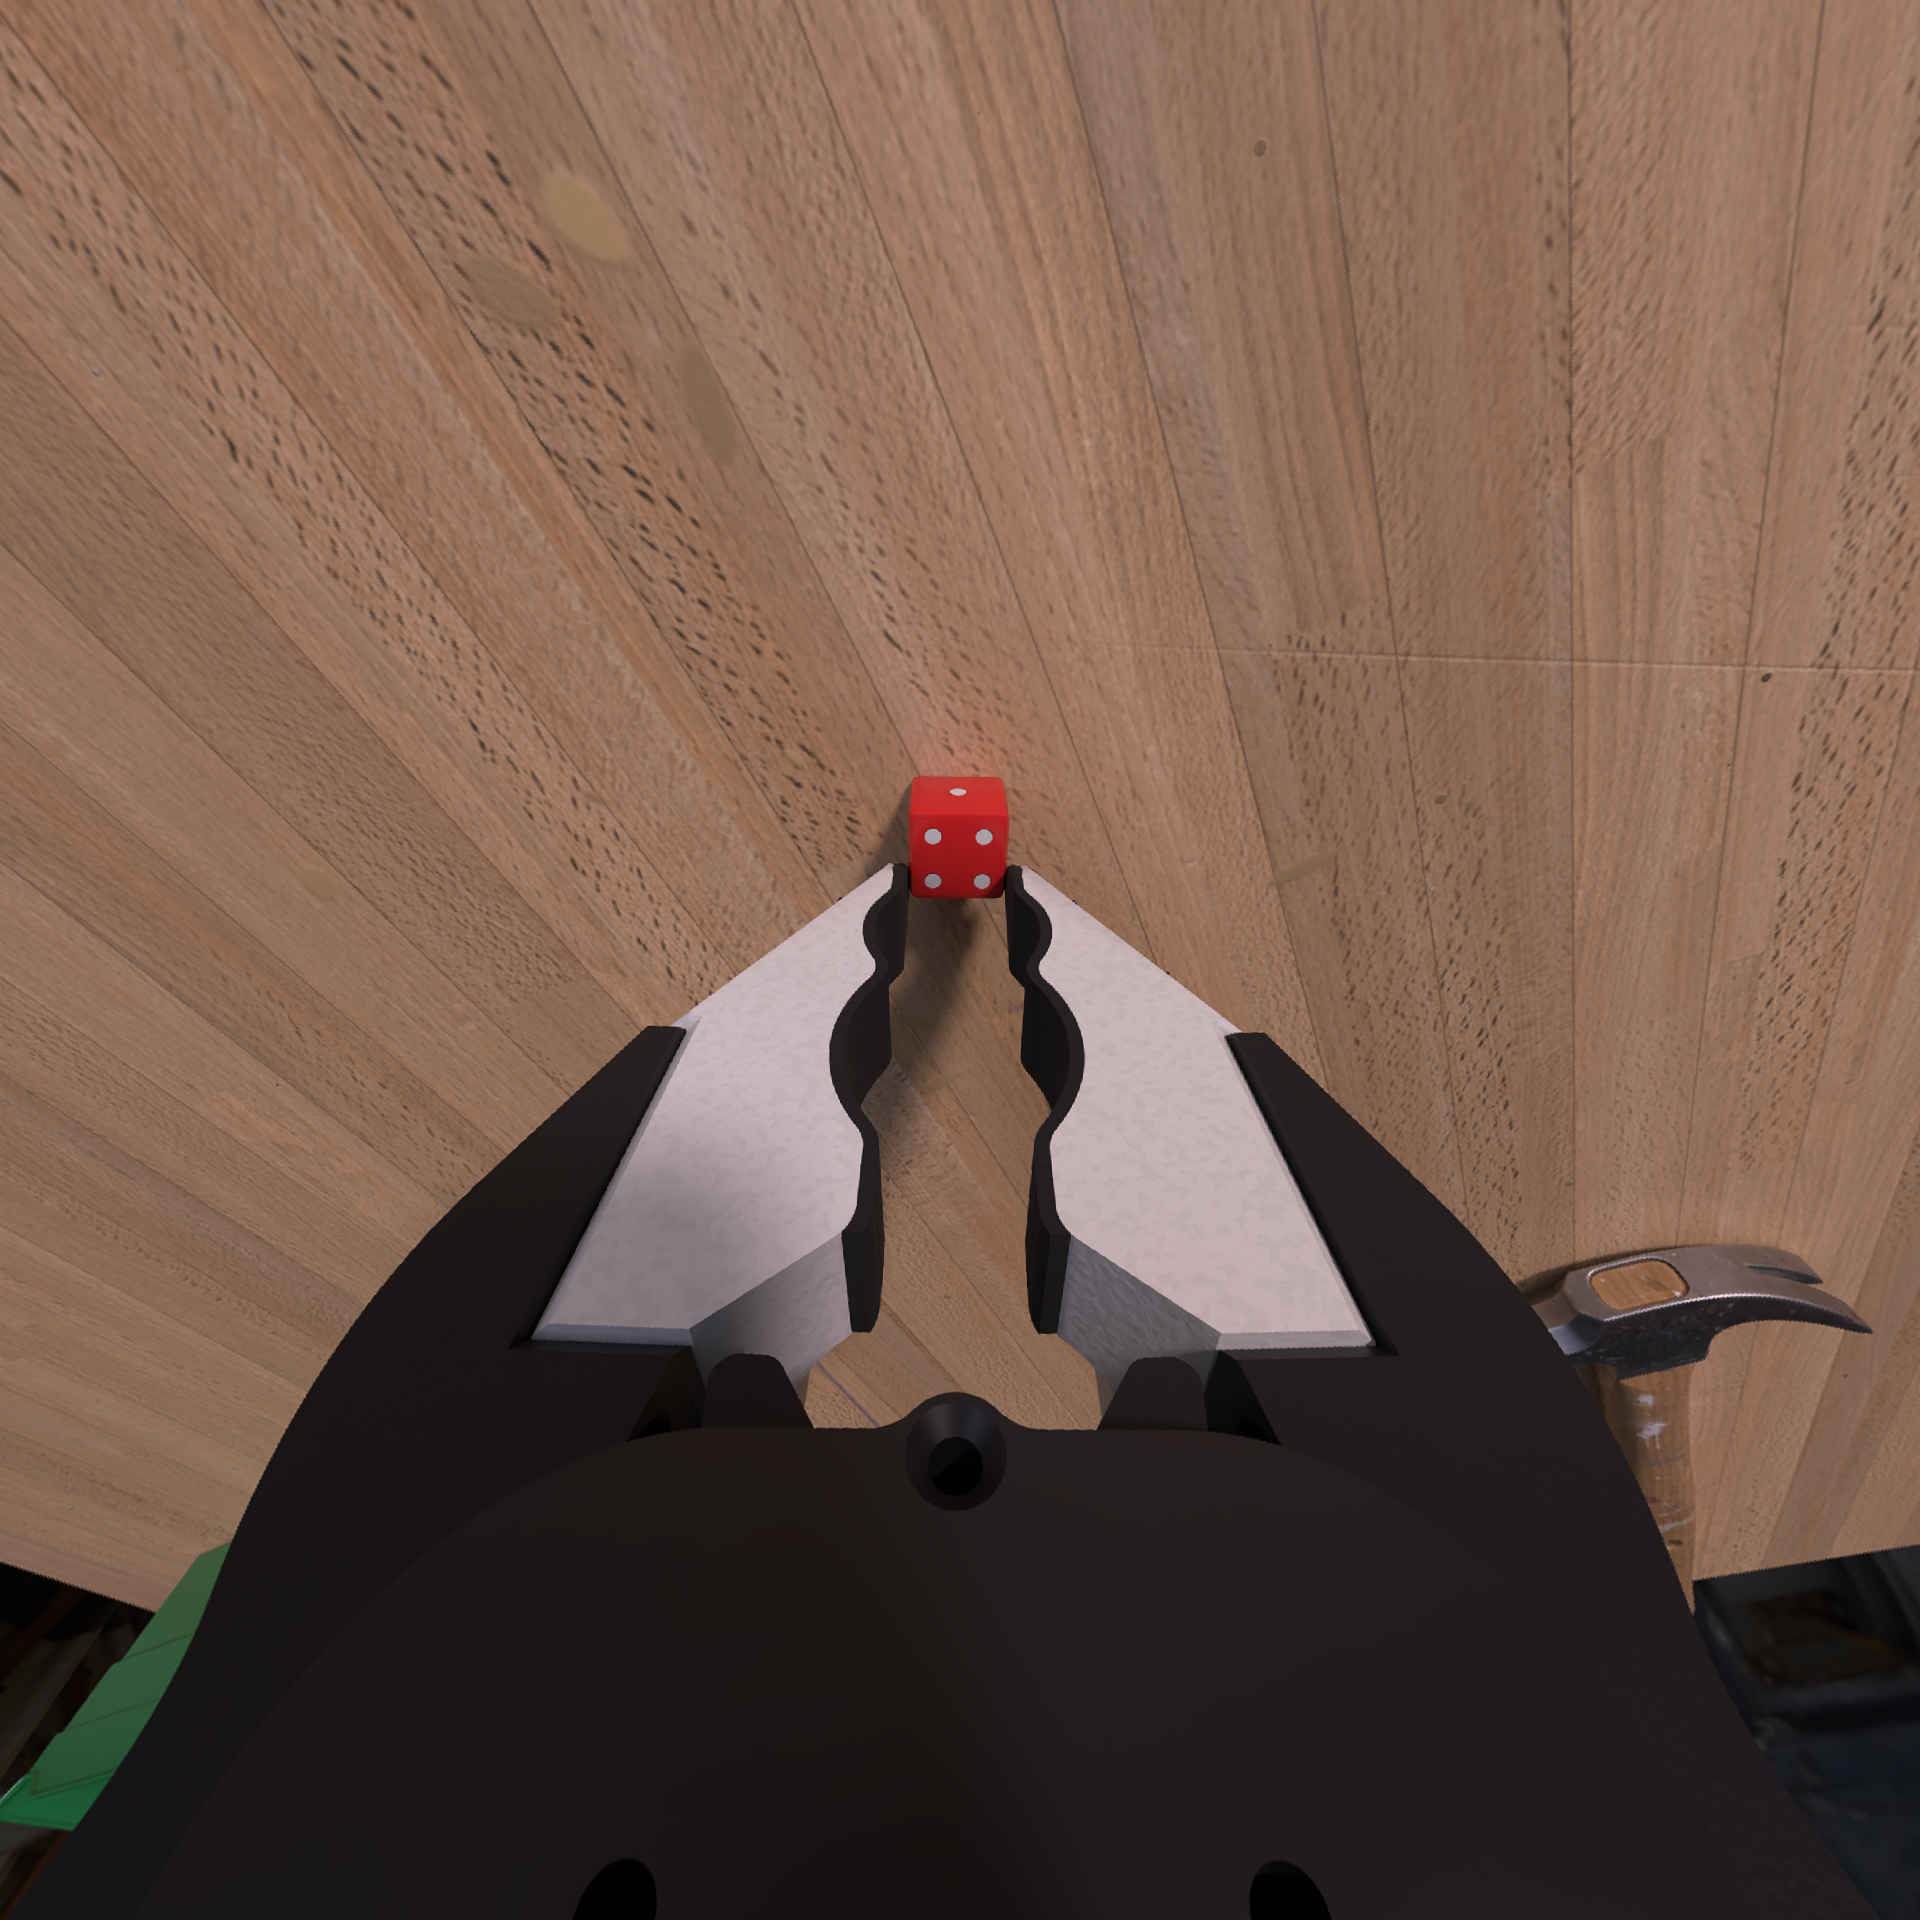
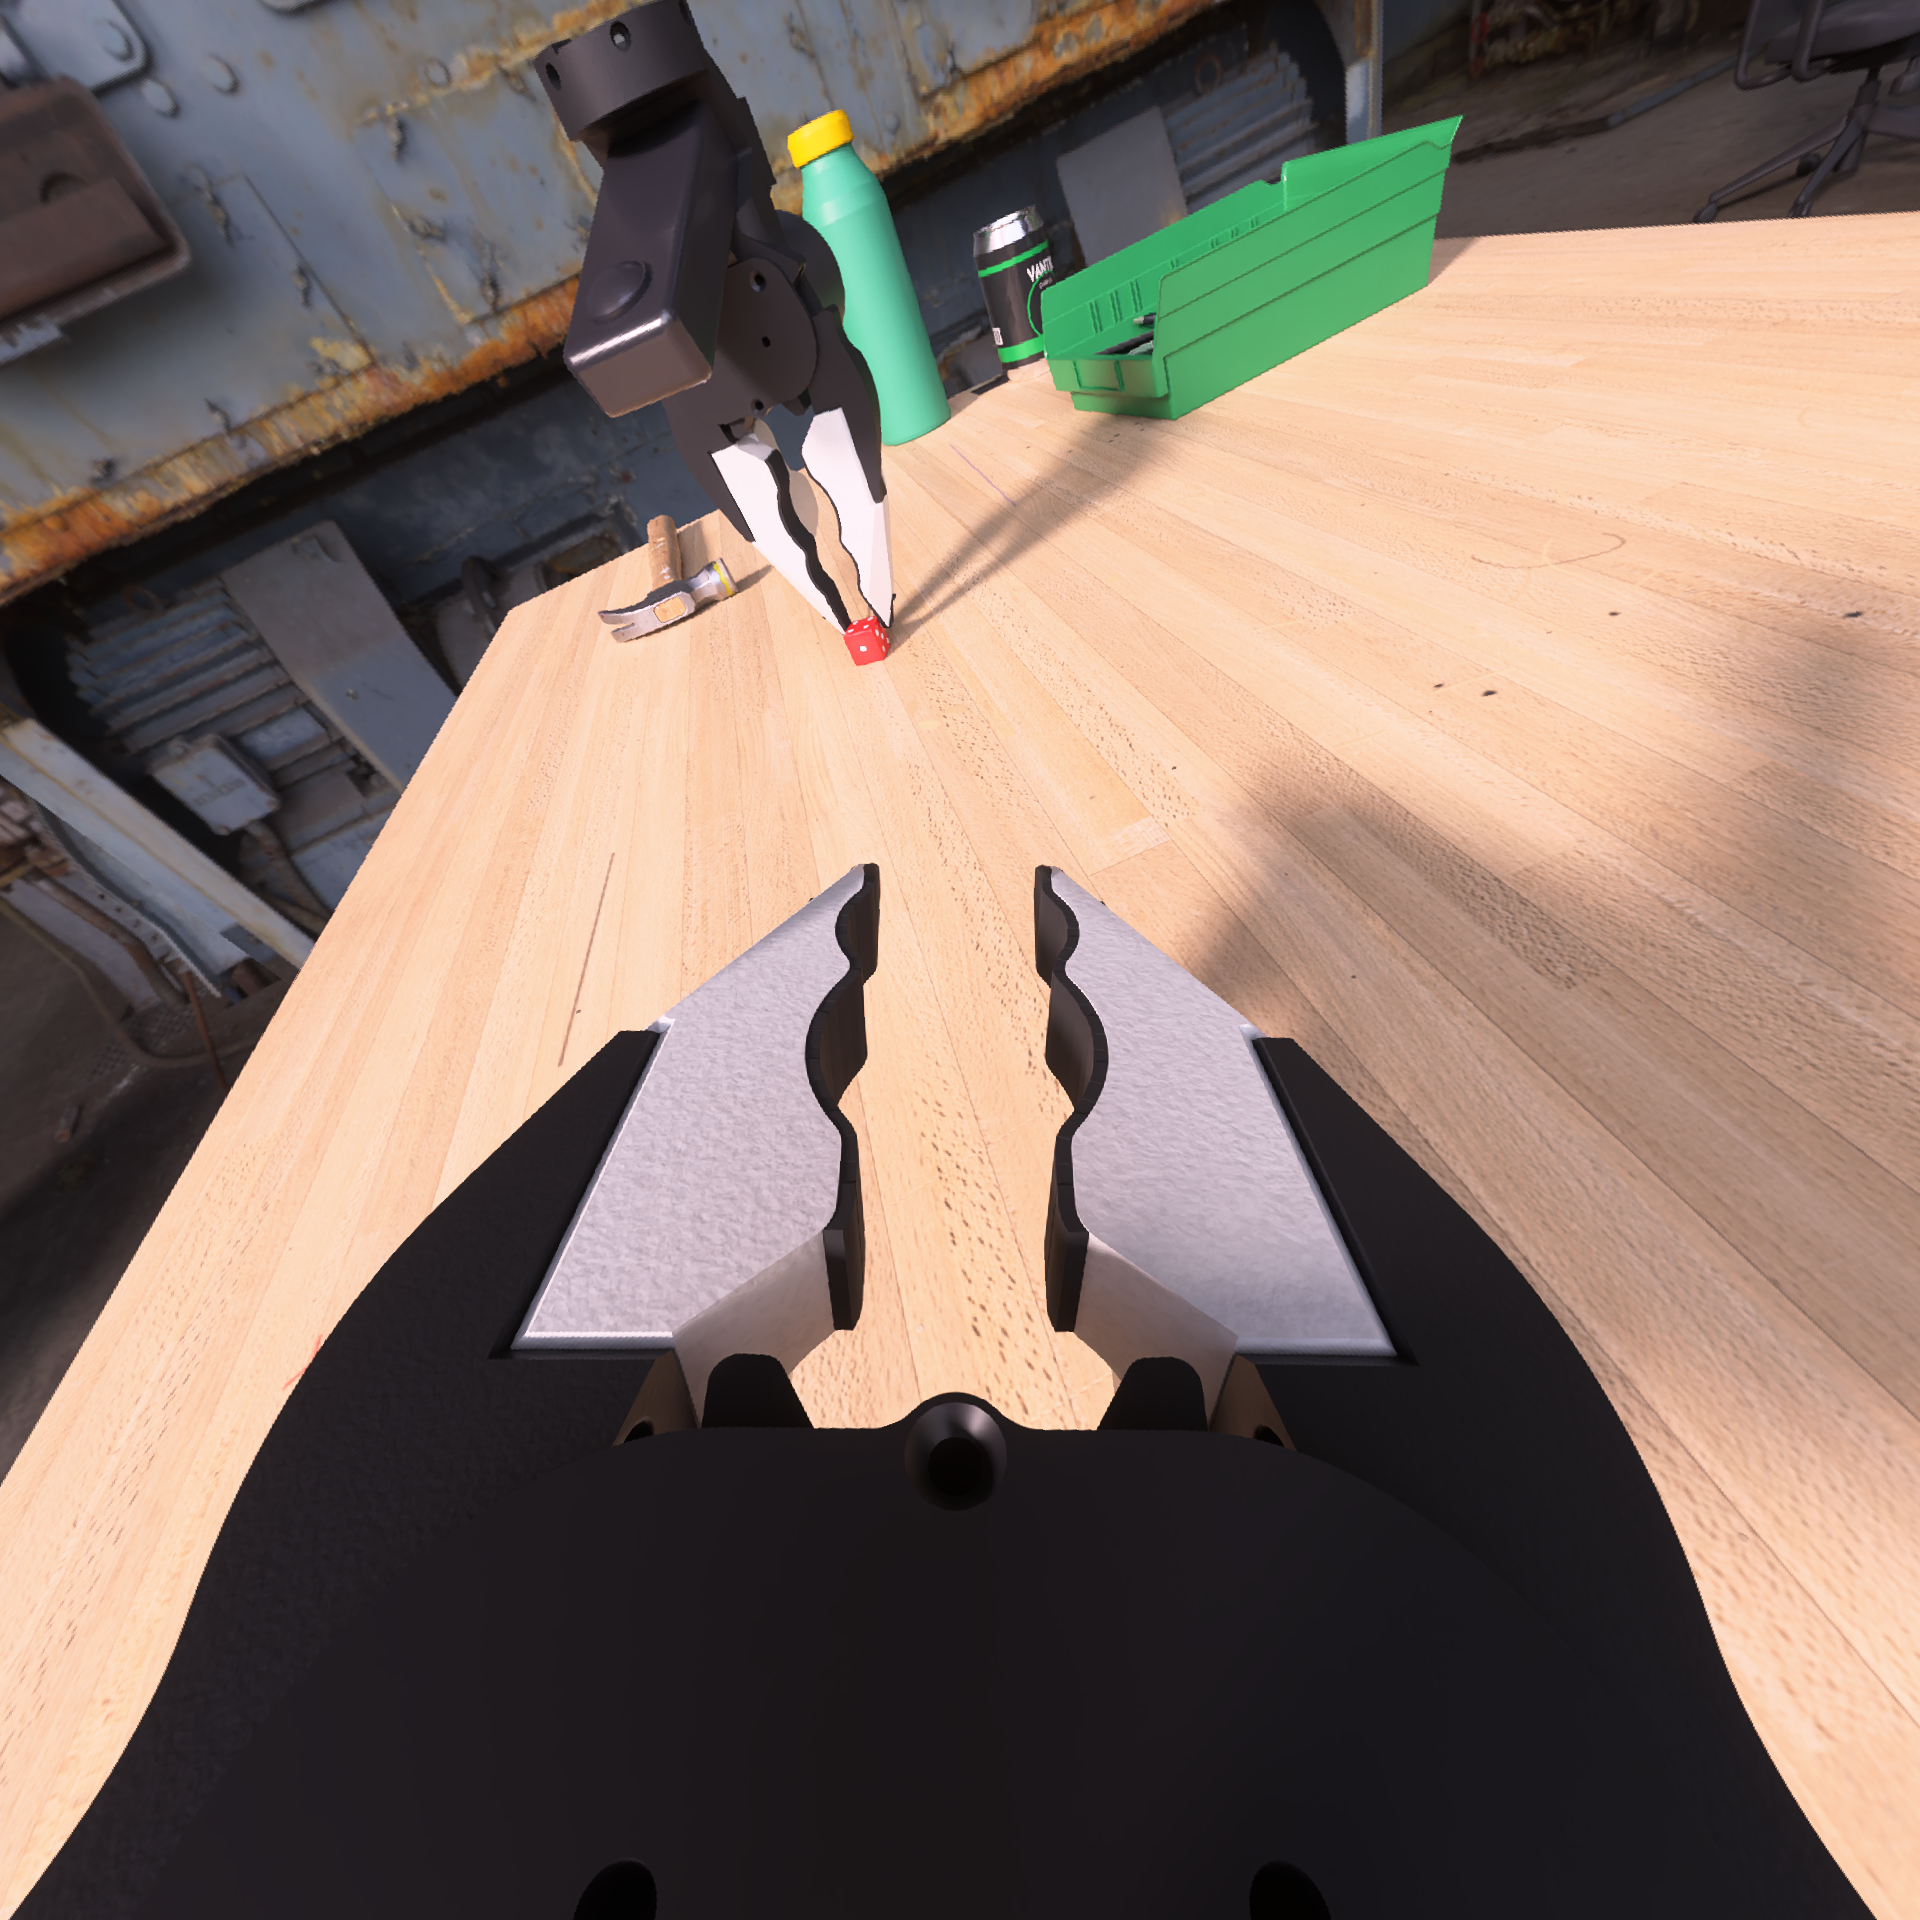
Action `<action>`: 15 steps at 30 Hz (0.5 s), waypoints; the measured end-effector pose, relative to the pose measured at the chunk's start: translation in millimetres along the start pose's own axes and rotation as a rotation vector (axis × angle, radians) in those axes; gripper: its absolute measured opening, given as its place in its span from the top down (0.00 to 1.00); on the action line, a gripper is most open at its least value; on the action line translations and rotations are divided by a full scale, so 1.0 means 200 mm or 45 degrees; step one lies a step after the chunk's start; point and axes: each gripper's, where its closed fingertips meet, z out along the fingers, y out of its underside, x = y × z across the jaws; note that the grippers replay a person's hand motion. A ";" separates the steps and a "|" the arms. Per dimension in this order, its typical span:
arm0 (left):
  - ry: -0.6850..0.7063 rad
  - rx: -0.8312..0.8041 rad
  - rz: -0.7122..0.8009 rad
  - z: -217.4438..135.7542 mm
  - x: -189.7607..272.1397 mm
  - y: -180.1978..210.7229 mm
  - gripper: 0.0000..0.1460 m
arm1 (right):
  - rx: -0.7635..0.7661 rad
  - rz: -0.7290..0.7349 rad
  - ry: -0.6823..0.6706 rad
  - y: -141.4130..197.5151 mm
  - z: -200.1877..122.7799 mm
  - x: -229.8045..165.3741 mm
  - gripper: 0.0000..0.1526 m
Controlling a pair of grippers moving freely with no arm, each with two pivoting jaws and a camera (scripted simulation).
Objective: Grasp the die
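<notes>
Near the bench edge by the claw hammer (image 2: 670, 606), the red die (image 1: 957, 837) is pinched on the bench (image 1: 1351, 520) by the left gripper (image 1: 957, 881); lifting is judged outstanding. The right gripper (image 2: 956, 878) is held released.

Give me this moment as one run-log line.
left claw: tips flanking small red white-pipped die on wooden table, contact unclear | right claw: open, empty, away | die: not lifted
</notes>
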 end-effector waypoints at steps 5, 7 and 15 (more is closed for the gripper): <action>0.006 0.001 -0.087 0.00 -0.01 0.00 0.88 | 0.002 -0.007 0.004 0.00 0.00 0.00 0.81; -0.012 -0.003 -0.166 0.00 -0.03 0.00 0.88 | 0.003 -0.005 0.004 0.00 0.00 -0.01 0.81; -0.131 -0.015 -0.421 -0.01 -0.07 -0.01 0.88 | -0.002 0.010 -0.008 0.00 0.00 0.00 0.81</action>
